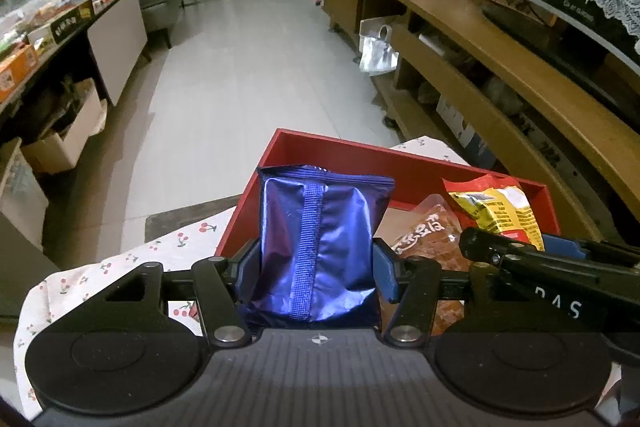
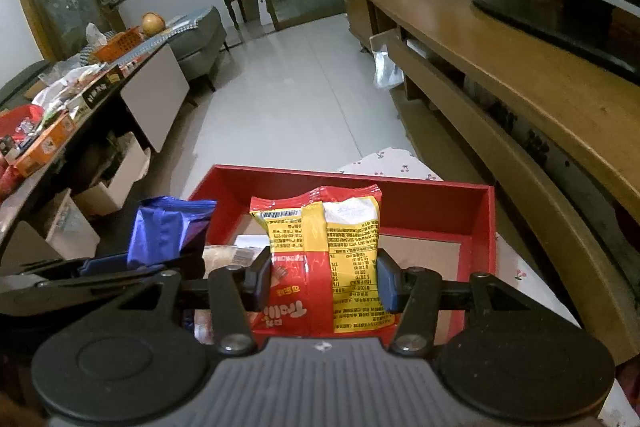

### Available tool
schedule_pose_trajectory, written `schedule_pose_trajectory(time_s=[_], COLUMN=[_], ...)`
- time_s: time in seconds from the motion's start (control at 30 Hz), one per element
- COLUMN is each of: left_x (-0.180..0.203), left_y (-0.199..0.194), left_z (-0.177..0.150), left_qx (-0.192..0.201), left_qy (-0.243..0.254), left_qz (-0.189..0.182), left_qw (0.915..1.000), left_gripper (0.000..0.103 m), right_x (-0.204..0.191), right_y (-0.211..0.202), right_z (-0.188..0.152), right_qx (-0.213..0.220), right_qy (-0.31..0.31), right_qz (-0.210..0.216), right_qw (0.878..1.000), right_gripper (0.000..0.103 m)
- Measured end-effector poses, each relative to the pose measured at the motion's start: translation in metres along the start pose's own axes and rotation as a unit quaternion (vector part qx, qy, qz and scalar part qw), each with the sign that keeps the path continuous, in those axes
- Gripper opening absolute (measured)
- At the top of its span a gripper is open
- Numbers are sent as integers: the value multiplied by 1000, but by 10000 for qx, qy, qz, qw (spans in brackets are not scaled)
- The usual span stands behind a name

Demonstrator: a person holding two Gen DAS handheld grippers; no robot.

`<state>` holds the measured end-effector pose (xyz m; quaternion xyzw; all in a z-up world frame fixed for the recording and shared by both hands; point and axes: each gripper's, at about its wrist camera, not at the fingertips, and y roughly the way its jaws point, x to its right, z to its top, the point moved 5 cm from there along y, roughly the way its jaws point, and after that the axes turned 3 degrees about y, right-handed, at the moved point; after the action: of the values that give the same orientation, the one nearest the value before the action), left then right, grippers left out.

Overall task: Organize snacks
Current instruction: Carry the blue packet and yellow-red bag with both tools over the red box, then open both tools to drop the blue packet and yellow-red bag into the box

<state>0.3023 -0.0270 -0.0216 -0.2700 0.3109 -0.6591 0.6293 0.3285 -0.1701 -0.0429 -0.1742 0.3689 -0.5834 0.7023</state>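
My left gripper (image 1: pixel 316 269) is shut on a shiny blue snack packet (image 1: pixel 320 243) and holds it upright over the left part of a red box (image 1: pixel 320 151). My right gripper (image 2: pixel 324 279) is shut on a red and yellow snack packet (image 2: pixel 324 255) above the same red box (image 2: pixel 400 187). A clear brown snack packet (image 1: pixel 428 235) lies inside the box. The right gripper (image 1: pixel 560 267) with its red and yellow packet (image 1: pixel 500 211) shows at the right in the left wrist view. The left gripper (image 2: pixel 100 267) with the blue packet (image 2: pixel 164 227) shows at the left in the right wrist view.
The box sits on a white cherry-print cloth (image 1: pixel 160 251). A long wooden TV cabinet (image 2: pixel 500 39) with a TV runs along the right. A low table (image 2: pixel 60 115) crowded with snack boxes stands at the left. White tiled floor (image 1: pixel 260 67) lies ahead.
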Motion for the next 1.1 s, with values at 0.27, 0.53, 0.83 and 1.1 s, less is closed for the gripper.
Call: schedule_pose_trajectory(time_s=[0.27, 0.53, 0.83, 1.1], left_x=[-1, -3, 0, -3], left_y=[21, 33, 33, 29], left_z=[-5, -9, -12, -9], left_qx=[-172, -253, -234, -278], left_qy=[-19, -19, 94, 61], left_qz=[55, 132, 235, 162], left_qw=[9998, 9996, 9994, 9995], left_gripper=[63, 63, 64, 67], right_x=[2, 3, 5, 5], right_y=[24, 39, 43, 38], right_z=[-2, -6, -8, -6], right_qx=[-153, -254, -311, -312], right_qy=[-78, -142, -179, -180], right_qz=[-120, -153, -197, -261], right_qw=[9998, 9995, 9992, 9990], right_gripper=[51, 51, 53, 55])
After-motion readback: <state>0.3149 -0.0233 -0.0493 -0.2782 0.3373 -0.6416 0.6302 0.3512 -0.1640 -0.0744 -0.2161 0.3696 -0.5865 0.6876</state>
